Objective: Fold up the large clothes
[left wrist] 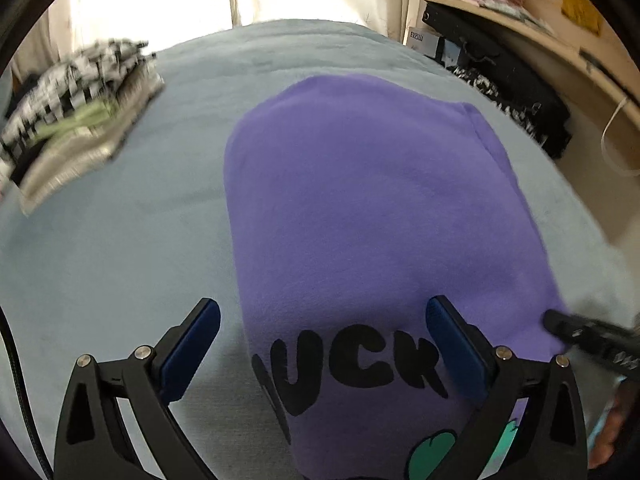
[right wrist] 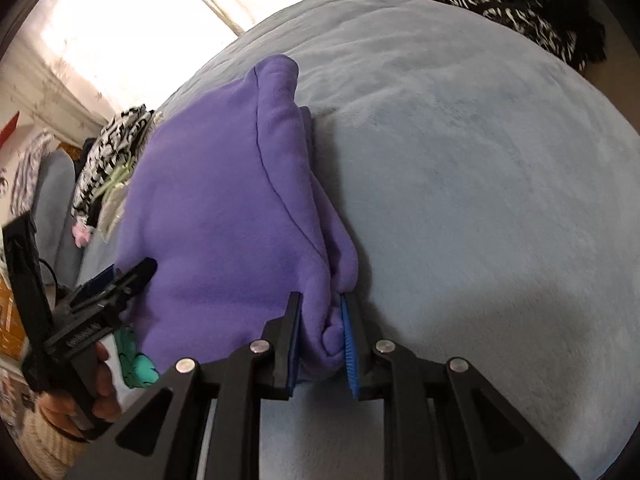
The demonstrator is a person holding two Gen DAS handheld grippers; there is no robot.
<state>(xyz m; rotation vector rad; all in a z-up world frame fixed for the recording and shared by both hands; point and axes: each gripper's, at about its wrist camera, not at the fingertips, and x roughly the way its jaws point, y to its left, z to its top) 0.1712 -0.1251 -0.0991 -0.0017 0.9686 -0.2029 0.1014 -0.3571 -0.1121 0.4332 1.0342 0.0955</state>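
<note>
My right tongs (right wrist: 318, 334) pinch the purple sweatshirt's (right wrist: 224, 216) bunched edge, seen only from there, while my left tongs (left wrist: 322, 334) gape wide above its black lettering (left wrist: 352, 364).

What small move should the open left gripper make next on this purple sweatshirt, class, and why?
Probably close the left gripper on the near edge of the purple sweatshirt: its jaws stand wide astride that edge, while the right gripper already pinches the other side's bunched fabric.

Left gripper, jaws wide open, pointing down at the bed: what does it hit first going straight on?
Most likely the folded purple fleece sweatshirt with black lettering: the left gripper straddles its near left edge. Depth is unclear; one finger could meet the grey-blue blanket first.
</note>
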